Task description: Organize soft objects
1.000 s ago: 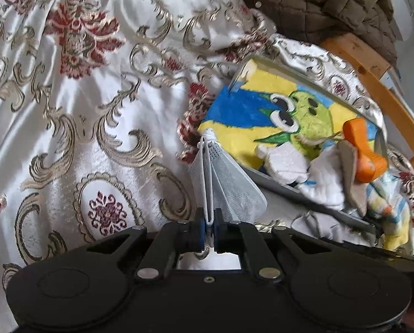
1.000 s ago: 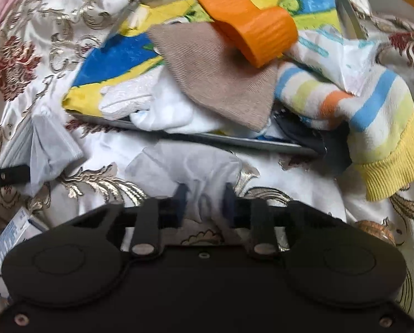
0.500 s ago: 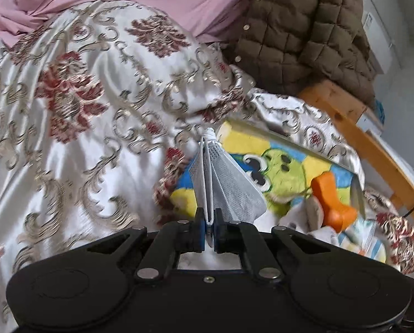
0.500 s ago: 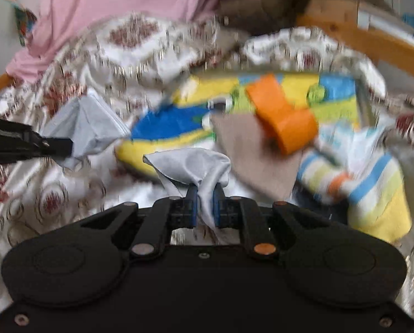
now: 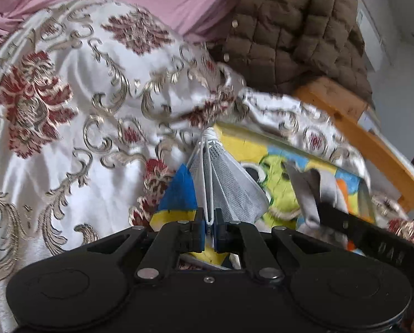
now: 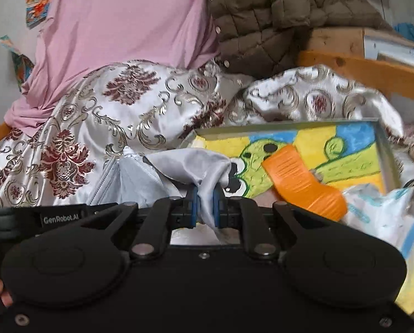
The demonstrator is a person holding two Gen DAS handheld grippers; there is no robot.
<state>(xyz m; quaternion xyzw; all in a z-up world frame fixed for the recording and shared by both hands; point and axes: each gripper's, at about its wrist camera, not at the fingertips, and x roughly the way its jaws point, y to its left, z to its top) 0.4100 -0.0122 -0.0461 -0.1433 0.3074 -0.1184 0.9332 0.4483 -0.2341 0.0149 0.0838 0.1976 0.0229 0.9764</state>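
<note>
Left wrist: left gripper (image 5: 209,226) clamps the grey mask (image 5: 229,183) above the tray (image 5: 265,141); right gripper (image 6: 206,213) pinches grey cloth (image 6: 190,166) there

A home bedroom is indicated. Ahead of the fingers and to their left, a bed is covered by a satin bedspread (image 6: 101,116) patterned with gold scrolls and dark red medallions, and a pink sheet (image 6: 118,25) is draped beyond it. A brown quilted jacket (image 6: 270,16) is piled at the far end, up and to the right of the fingers, over a wooden bed frame (image 6: 373,69), while colourful children's drawings (image 6: 36,5) are stuck on the wall at the far upper left.
</note>
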